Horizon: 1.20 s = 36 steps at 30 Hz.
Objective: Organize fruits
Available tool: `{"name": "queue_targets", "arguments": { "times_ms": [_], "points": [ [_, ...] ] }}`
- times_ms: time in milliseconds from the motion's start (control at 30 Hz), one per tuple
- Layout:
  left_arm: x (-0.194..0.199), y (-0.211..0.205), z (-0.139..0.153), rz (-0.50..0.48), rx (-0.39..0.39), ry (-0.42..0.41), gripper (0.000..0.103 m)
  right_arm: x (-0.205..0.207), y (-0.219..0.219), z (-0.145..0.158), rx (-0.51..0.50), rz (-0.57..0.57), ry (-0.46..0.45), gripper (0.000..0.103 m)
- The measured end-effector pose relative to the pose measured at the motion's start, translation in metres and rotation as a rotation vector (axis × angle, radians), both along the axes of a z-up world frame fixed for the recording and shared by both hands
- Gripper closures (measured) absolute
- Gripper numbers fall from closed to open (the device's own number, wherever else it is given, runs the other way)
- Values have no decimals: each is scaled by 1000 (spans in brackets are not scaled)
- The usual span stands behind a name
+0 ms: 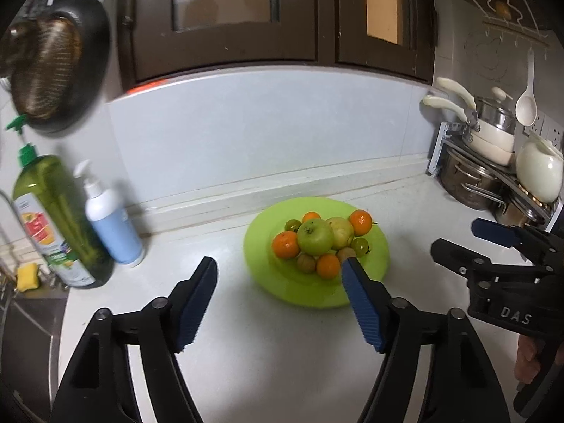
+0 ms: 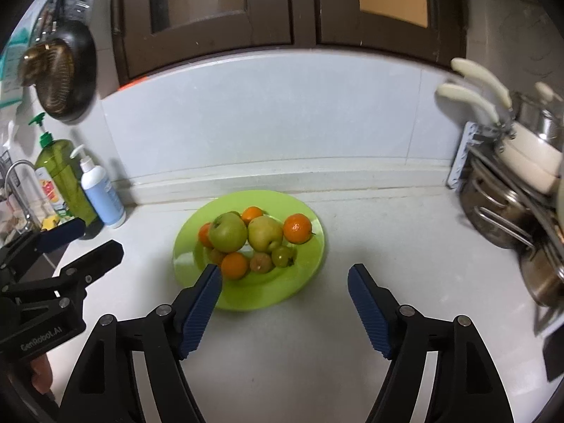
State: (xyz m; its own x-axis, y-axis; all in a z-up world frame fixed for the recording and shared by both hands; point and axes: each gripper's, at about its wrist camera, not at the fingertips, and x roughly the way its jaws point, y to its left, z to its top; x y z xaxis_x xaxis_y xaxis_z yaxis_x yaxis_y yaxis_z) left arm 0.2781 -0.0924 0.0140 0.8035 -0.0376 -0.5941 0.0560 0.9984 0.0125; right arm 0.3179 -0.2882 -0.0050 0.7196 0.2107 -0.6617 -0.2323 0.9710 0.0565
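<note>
1. White countertop (image 1: pixel 218 370): spans the lower part of both wrist views; meets a pale blue backsplash (image 1: pixel 268 130) at the rear, under dark brown cabinet doors (image 1: pixel 225 17).
2. Rack of pots (image 1: pixel 486 162): at the right end of the counter; steel and cream pans stacked, cream handles pointing left, white ladle (image 1: pixel 527 102) hung above.
3. Dark pan (image 1: pixel 56 67): hung on the wall at upper left, blurred.
4. Left gripper (image 1: pixel 278 299): jaws spread wide, nothing between the blue pads, held above the counter. Right pad overlaps the near edge of the plate in the left wrist view; contact cannot be told.
5. Right gripper (image 2: pixel 285 303): jaws likewise spread, empty. Left pad overlaps the near left rim of the plate in the right wrist view. Seen also at the far right of the left wrist view, beside the rack, with part of a hand (image 1: pixel 527 359) behind it.
6. Green plate (image 1: pixel 377 268): flat on the counter, near the backsplash, between the two grippers.
7. Green detergent bottle (image 1: pixel 60 218) and white-and-blue pump bottle (image 1: pixel 112 222): upright, just beside each other, at the left end of the counter.
8. Fruits, all piled on the plate, touching one another: two green apples (image 1: pixel 314 235) in the middle, four oranges (image 1: pixel 284 244) around them, several small greenish-brown fruits (image 1: pixel 306 263) in the gaps.
9. Yellow sponge (image 1: pixel 27 275): at the far left edge, beyond the bottles.
</note>
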Motion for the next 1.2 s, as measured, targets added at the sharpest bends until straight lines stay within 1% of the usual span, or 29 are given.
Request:
{"name": "queue_targets", "arguments": {
  "times_ms": [67, 233, 300, 367, 467, 600, 767, 967, 1033, 1200],
  "points": [
    [-15, 0, 4, 8, 5, -16, 21, -15, -1, 6, 2, -10, -17, 26],
    [-45, -2, 12, 11, 28, -49, 17, -49, -5, 17, 9, -18, -53, 23],
    [-58, -3, 17, 15, 36, -64, 15, -62, -6, 22, 9, -22, -63, 22],
    [-69, -5, 23, 18, 42, -79, 11, -74, -8, 26, 16, -31, -68, 22],
    [-87, -7, 29, 14, 47, -100, 10, -90, -10, 32, 28, -40, -80, 22],
    [-105, -8, 35, 11, 32, -117, 8, -112, -12, 37, 25, -41, -98, 22],
    [-123, -10, 41, 9, 27, -133, 1, -133, -15, 43, 21, -45, -114, 22],
    [-138, -9, 46, 35, 27, -143, 0, -151, -19, 48, 19, -52, -136, 22],
    [-141, -9, 46, 49, 30, -144, 0, -154, -19, 49, 14, -52, -139, 20],
    [-147, -6, 46, 60, 28, -147, 0, -160, -20, 50, -1, -53, -151, 20]
  ]
}}
